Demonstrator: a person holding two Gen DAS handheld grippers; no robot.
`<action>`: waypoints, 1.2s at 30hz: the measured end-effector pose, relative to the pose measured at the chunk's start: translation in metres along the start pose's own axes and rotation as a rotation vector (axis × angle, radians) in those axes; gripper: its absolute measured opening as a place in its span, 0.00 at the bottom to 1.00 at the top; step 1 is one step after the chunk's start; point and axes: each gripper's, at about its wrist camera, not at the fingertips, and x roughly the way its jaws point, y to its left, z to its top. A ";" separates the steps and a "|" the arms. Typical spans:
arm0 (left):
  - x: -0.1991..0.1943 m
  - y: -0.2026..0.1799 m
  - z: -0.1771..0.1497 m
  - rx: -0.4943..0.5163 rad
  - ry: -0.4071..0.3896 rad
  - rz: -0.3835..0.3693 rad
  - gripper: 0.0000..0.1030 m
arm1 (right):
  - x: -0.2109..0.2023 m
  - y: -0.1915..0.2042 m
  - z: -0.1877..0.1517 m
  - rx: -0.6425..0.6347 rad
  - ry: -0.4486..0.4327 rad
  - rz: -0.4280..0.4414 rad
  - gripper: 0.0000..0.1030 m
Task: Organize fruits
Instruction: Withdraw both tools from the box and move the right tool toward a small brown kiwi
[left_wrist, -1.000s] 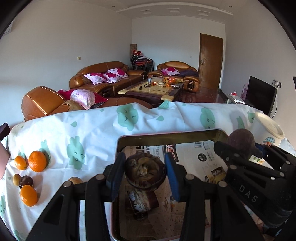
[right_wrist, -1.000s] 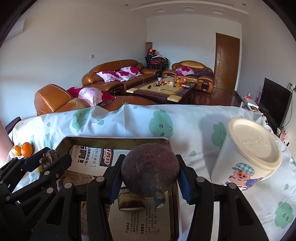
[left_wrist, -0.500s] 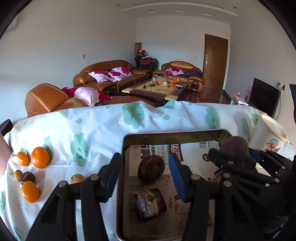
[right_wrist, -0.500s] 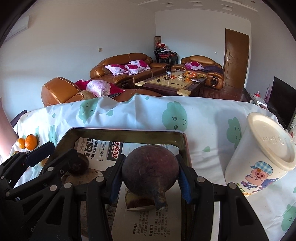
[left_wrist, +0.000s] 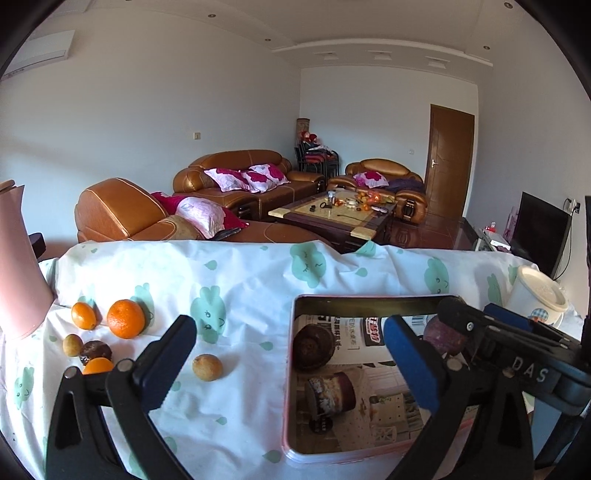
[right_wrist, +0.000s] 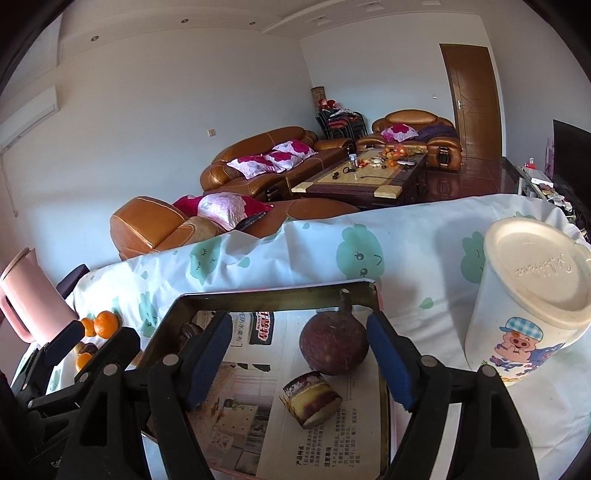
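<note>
A metal tray (left_wrist: 369, 300) lined with newspaper sits on the table; it also shows in the right wrist view (right_wrist: 258, 295). A dark brown fruit (left_wrist: 313, 347) lies in its far left part. A purple mangosteen (right_wrist: 334, 349) lies in the tray between my right fingers, free of them. My left gripper (left_wrist: 291, 354) is open and empty above the tray's left edge. My right gripper (right_wrist: 297, 356) is open around the mangosteen. Oranges (left_wrist: 125, 318) and small brown fruits (left_wrist: 207, 366) lie on the cloth at left.
A white lidded cup with a pig picture (right_wrist: 528, 306) stands right of the tray. A pink jug (left_wrist: 18, 266) stands at the far left. A printed cake picture (right_wrist: 312, 398) shows on the newspaper. The table's far edge drops toward sofas.
Both grippers opened and let go of their fruits into the tray. Both pulled back and upward; the left one shifted left.
</note>
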 end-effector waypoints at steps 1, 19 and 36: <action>-0.001 0.003 0.000 -0.006 0.002 0.004 1.00 | -0.002 0.002 0.000 -0.002 -0.010 0.015 0.74; -0.022 0.048 -0.019 0.012 -0.052 0.201 1.00 | -0.019 0.038 -0.015 -0.137 -0.145 0.003 0.74; -0.040 0.054 -0.030 0.048 -0.047 0.183 1.00 | -0.040 0.058 -0.040 -0.126 -0.161 -0.059 0.74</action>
